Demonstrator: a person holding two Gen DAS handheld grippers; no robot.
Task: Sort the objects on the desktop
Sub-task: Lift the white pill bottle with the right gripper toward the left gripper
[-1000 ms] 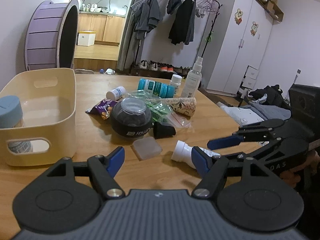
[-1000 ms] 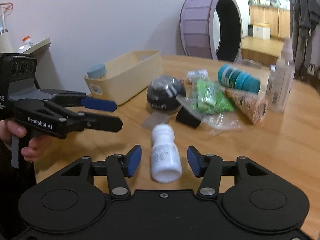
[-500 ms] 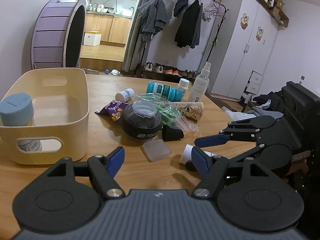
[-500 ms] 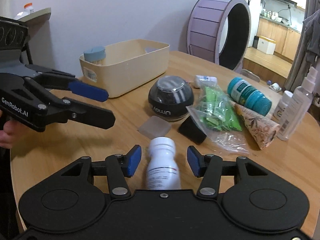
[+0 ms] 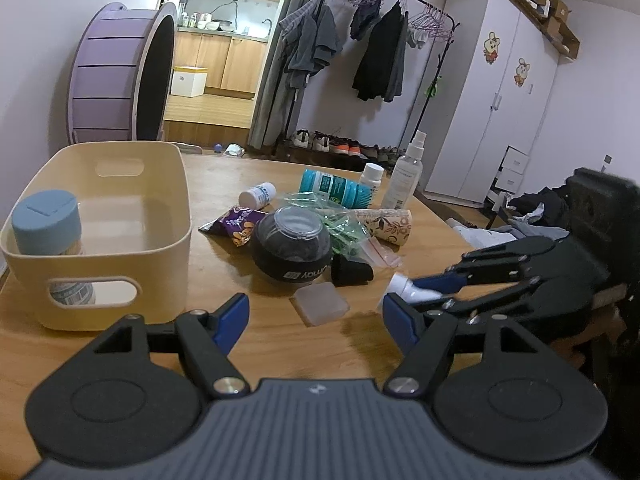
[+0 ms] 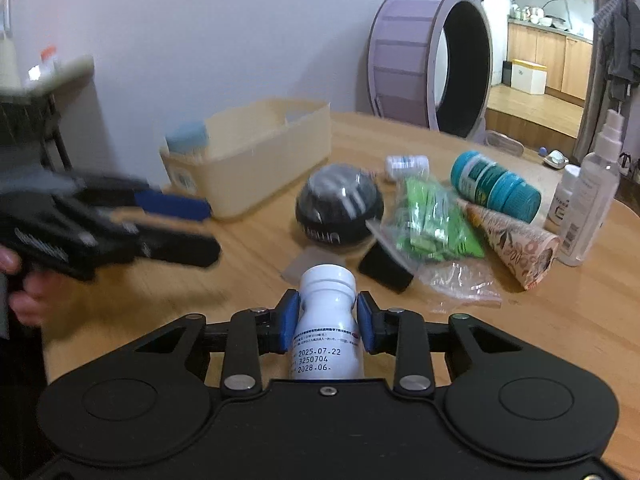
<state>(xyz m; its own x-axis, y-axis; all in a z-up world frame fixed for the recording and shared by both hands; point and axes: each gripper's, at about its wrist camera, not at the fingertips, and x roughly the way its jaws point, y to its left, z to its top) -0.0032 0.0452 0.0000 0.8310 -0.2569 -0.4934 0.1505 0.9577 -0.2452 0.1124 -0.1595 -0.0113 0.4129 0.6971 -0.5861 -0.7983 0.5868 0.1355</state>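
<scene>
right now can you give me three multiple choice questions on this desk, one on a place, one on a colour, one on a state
1. Where is the blue-lidded jar?
A. inside the cream bin
B. beside the spray bottle
C. on the floor

2. What colour is the bottle in the right gripper?
A. green
B. white
C. purple

3. How is the left gripper?
A. shut on a bag
B. shut on nothing
C. open, holding nothing

Answers: 1 A, the jar stands in the bin's corner; 2 B, the white bottle sits between shut jaws; 3 C, its jaws stand wide apart.
</scene>
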